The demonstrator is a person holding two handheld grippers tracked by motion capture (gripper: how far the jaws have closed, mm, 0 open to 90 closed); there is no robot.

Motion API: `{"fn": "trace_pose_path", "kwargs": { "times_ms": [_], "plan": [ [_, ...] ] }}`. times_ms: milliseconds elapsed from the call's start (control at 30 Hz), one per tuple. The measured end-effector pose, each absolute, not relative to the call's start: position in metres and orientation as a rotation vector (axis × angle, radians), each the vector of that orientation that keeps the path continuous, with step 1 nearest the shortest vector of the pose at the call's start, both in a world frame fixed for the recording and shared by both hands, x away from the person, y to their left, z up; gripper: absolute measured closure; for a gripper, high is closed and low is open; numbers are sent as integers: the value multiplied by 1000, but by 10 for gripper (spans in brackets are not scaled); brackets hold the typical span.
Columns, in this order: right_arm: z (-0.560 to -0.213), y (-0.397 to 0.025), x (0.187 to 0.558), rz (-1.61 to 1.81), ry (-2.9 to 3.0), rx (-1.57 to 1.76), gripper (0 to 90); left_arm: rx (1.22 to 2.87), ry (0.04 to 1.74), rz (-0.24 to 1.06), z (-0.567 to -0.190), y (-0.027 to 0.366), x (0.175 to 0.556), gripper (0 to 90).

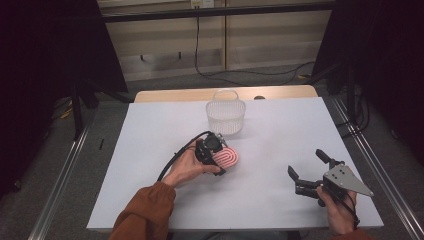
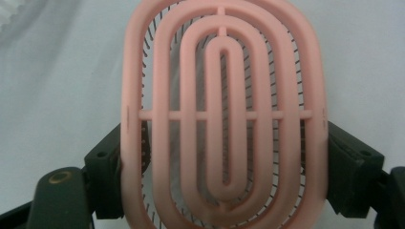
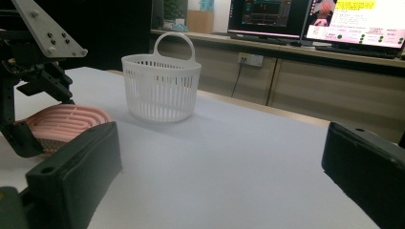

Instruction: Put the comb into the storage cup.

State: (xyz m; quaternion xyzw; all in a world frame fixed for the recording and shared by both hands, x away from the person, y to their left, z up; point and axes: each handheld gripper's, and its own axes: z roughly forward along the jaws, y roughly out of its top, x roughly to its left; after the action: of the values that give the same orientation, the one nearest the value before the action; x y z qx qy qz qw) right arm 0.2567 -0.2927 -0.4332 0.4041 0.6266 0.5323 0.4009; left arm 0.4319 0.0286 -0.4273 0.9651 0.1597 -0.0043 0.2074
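Observation:
A pink oval hairbrush (image 1: 229, 157) with concentric ribs lies low over the white table near its middle. My left gripper (image 1: 216, 156) is shut on the pink hairbrush (image 2: 224, 119), its black jaws pressed against both long sides. In the right gripper view the pink hairbrush (image 3: 62, 121) appears at the left, held by the left gripper (image 3: 28, 129). A white slatted basket (image 1: 226, 114) with a hoop handle stands upright behind it, apart from it. My right gripper (image 1: 309, 168) hovers at the front right, open, with nothing between its jaws. The white slatted basket (image 3: 161, 86) stands ahead of it.
The white table sheet (image 1: 150, 150) has bare room at the left and between the two grippers. Its front edge lies just below the hands. Monitors (image 3: 310, 19) sit on a bench beyond the table. Black stands and cables flank the table on the floor.

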Motion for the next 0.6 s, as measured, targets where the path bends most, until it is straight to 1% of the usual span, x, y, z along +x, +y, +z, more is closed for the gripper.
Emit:
{"fn": "trace_pose_path", "kwargs": {
  "times_ms": [333,600],
  "plan": [
    [-433,-292,257,1348,1587,1020,0,2680,493,34,-426,30,431,201],
    [-433,-292,257,1348,1586,1020,0,2653,495,19,-422,33,433,201]
  ]
}}
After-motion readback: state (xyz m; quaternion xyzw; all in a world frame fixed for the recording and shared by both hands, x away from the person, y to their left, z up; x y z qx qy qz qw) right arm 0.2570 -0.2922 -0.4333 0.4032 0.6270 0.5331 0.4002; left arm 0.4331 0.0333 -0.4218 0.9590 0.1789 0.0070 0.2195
